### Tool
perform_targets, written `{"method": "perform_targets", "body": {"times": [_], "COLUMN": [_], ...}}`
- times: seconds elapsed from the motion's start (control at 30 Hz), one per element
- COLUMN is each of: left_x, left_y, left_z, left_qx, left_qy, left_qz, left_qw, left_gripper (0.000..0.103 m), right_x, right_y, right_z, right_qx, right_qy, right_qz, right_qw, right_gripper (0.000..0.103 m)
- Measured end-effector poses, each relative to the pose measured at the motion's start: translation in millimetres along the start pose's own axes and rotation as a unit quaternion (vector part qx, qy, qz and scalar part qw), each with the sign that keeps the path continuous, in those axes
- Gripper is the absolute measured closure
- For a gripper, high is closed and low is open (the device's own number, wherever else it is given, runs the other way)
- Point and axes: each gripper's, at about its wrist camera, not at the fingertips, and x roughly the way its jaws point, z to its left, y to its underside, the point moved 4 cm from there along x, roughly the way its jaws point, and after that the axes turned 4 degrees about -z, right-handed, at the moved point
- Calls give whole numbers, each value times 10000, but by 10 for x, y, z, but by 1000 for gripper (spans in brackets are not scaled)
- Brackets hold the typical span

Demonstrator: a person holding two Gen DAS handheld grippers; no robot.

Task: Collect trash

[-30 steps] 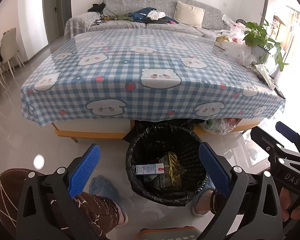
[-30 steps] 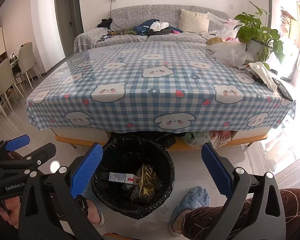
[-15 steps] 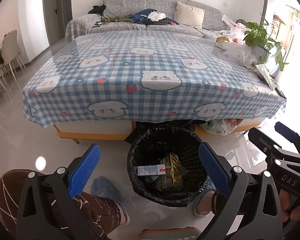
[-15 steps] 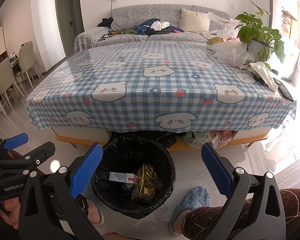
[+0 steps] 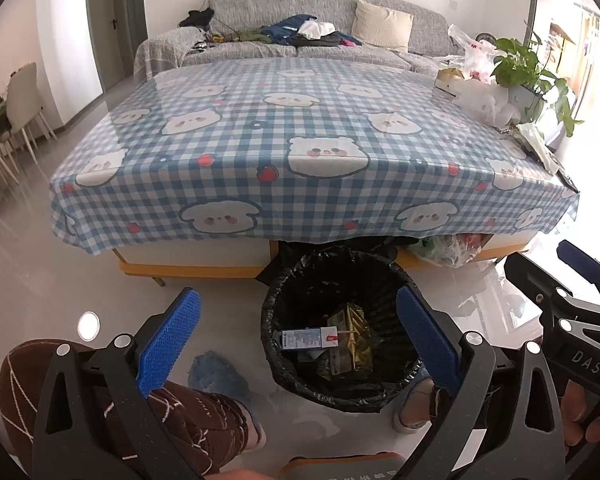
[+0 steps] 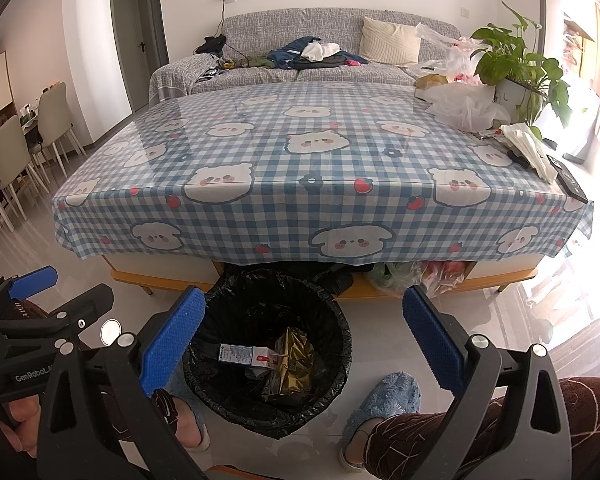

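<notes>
A black-lined trash bin (image 5: 296,280) (image 6: 336,320) stands on the floor at the table's near edge. Inside lie a small drink carton (image 5: 306,338) (image 6: 244,357) and a gold wrapper (image 5: 350,320) (image 6: 296,354). My left gripper (image 5: 298,340) hangs open above the bin, nothing between its blue pads. My right gripper (image 6: 300,338) is open too, empty, over the bin and floor. Each gripper shows at the edge of the other's view. The checked tablecloth (image 5: 300,136) (image 6: 320,152) is bare in the middle.
White plastic bags (image 6: 464,106) (image 5: 480,100), a potted plant (image 6: 516,68) (image 5: 528,68) and a remote (image 6: 568,178) crowd the table's right side. Bags (image 6: 404,278) sit under the table. A person's legs and blue slippers (image 6: 384,404) flank the bin. Sofa (image 6: 320,40) behind, chairs (image 6: 16,152) left.
Both views have drifted slightly up and back from the bin. The grippers stay open and empty, and the bin's contents have not moved.
</notes>
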Motion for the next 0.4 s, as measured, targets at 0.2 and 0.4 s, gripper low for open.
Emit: {"method": "perform_targets", "body": {"times": [0.2, 0.4], "left_x": [2, -26], "left_y": [0, -17], "left_z": [-9, -4], "left_qx": [-14, -71], "left_qy": [47, 55], "left_qz": [9, -62], "left_qw": [10000, 9999], "left_gripper": [7, 7], "right_x": [-1, 18], "right_y": [1, 12], "right_z": [-1, 14], "right_qx": [0, -5], "right_qy": [-1, 2], "right_qz": [3, 26], "right_qw": [10000, 10000], "right_gripper": [8, 8]}}
